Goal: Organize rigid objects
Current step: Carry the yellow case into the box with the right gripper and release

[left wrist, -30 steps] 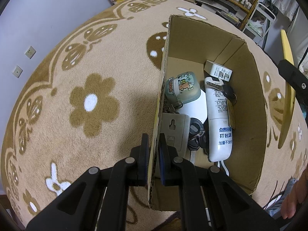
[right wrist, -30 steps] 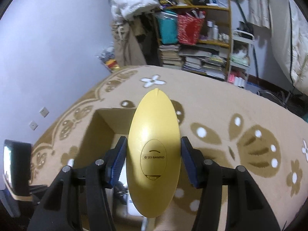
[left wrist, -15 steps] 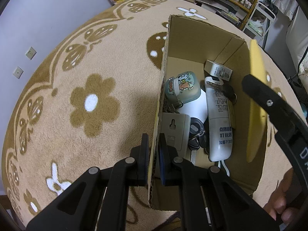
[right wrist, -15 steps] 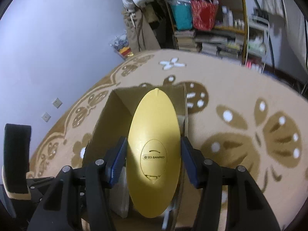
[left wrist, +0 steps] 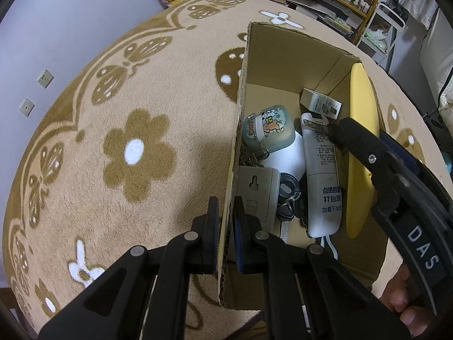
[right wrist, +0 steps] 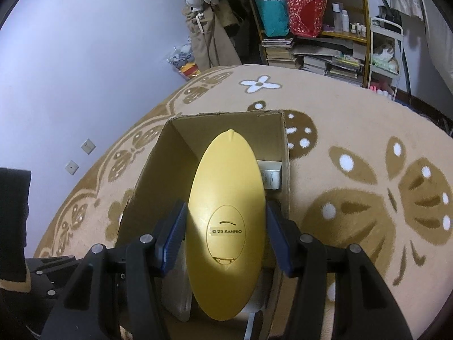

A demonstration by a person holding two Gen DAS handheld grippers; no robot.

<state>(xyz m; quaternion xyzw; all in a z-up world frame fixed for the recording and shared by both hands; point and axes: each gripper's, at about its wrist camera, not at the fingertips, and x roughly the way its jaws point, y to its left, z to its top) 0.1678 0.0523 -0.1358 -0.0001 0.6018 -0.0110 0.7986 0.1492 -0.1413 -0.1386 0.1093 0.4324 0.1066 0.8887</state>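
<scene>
An open cardboard box (left wrist: 286,56) (right wrist: 226,126) stands on the patterned rug. My left gripper (left wrist: 226,223) is shut on the box's left wall, one finger on each side. My right gripper (right wrist: 225,233) is shut on a yellow oval plastic piece (right wrist: 226,206) (left wrist: 361,153), held over the right side of the box, just inside its right wall. In the box lie a white tube (left wrist: 321,175), a pale green cartoon case (left wrist: 267,129), a grey wall plate (left wrist: 256,192), keys (left wrist: 288,201) and a small white box (left wrist: 320,103).
The tan rug (left wrist: 136,147) with brown flowers spreads around the box. A wall with two sockets (left wrist: 45,78) lies to the left. Shelves with books and bags (right wrist: 308,28) stand beyond the rug. A person's hand (left wrist: 402,297) shows at the lower right.
My right gripper has carried the yellow piece leftward and down, from beside the box to over its right side. The left gripper has kept its hold on the wall.
</scene>
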